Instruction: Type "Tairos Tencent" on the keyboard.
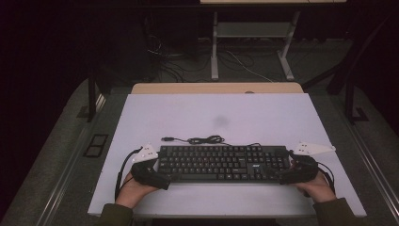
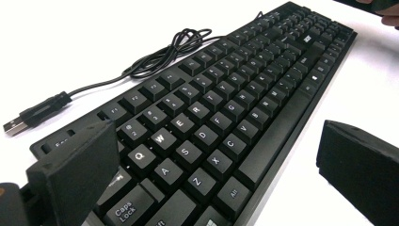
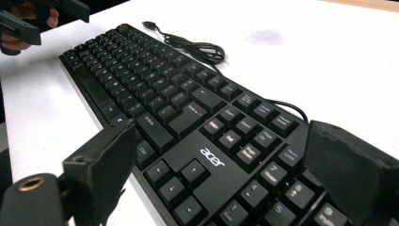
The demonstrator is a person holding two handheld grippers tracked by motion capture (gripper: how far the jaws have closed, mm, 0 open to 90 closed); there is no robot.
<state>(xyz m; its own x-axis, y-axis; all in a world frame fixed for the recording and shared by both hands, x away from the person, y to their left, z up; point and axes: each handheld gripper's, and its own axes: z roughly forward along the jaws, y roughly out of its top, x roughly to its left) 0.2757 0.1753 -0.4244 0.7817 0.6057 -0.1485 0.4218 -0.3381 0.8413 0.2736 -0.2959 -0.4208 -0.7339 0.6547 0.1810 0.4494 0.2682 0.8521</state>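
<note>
A black plastic full-size keyboard (image 1: 222,163) lies near the front edge of the white table (image 1: 263,117), its coiled black cable (image 1: 200,140) just behind. The left gripper (image 1: 159,175) and right gripper (image 1: 278,175) straddle its ends, jaws spread, gripping nothing.

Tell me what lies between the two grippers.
The keyboard spans the stretch from the left gripper to the right gripper, seen in the high view.
</note>
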